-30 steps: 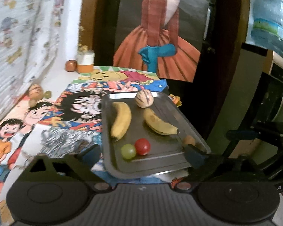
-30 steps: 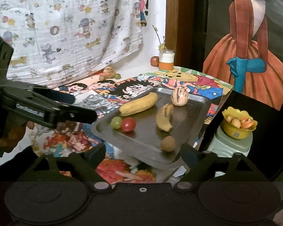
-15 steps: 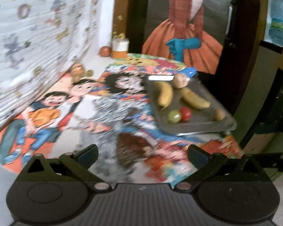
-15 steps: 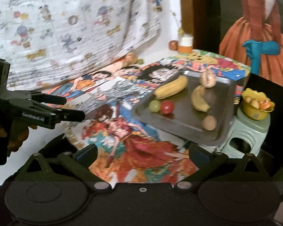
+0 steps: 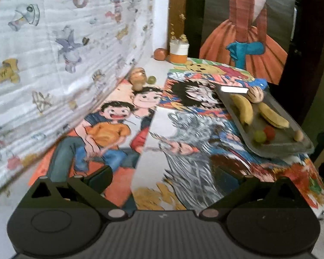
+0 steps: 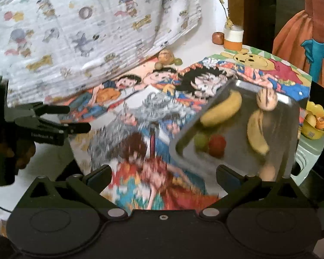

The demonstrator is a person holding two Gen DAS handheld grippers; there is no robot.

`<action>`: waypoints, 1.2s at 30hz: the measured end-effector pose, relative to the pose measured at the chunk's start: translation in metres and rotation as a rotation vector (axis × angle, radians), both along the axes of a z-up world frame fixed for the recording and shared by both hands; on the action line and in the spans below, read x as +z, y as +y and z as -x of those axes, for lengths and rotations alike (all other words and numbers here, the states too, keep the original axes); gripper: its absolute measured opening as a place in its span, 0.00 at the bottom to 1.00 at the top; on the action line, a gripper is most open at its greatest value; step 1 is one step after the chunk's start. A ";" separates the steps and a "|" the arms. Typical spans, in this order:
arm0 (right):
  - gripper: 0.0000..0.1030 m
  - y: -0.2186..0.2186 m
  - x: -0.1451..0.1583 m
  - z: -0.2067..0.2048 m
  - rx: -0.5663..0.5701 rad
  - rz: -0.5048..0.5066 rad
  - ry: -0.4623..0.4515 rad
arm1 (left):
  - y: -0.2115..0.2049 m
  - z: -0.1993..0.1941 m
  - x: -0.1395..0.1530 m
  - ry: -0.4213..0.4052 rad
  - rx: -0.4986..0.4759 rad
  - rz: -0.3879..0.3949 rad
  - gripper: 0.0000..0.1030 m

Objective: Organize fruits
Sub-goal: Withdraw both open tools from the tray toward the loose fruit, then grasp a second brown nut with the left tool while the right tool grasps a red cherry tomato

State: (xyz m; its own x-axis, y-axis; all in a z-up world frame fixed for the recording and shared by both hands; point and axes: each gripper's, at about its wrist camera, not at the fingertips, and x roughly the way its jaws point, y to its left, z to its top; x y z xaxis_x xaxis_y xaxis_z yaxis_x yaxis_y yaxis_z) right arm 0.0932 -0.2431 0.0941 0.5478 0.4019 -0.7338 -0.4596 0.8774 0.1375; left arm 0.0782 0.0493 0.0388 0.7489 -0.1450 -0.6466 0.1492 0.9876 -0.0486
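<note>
A cartoon-print tablecloth [image 5: 123, 129] covers the table. At eleven o'clock hangs a printed white sheet [image 5: 54, 54]. Toward twelve stands an orange-and-white jar [image 5: 178, 52]; at one o'clock, a painting of an orange dress [image 5: 246, 34]. At three o'clock, a yellow bowl [image 6: 317, 125] tops a pale stool [image 6: 308, 157].

left tool [image 5: 163, 178] | pulled back, tray [image 5: 278, 146] farther | right tool [image 6: 163, 178] too

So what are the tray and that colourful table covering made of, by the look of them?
The tray looks like metal, probably steel: grey, smooth, with a bright glint on its far rim and dim reflections under the fruit. The table covering looks like printed cloth or thin vinyl: flat cartoon prints, matte, draping over the table edge. The blur leaves cloth or vinyl open.
</note>
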 end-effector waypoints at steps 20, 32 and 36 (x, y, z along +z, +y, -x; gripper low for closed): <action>0.98 0.103 0.063 -0.338 0.025 0.021 0.086 | -0.007 -0.175 0.004 -0.089 0.087 0.041 1.00; 0.80 0.157 -0.049 -0.447 0.044 -0.151 0.188 | -0.003 -0.260 -0.044 -0.050 0.207 0.056 0.88; 0.74 0.171 -0.063 -0.453 0.096 -0.150 0.188 | 0.000 -0.270 -0.051 -0.054 0.204 0.067 0.82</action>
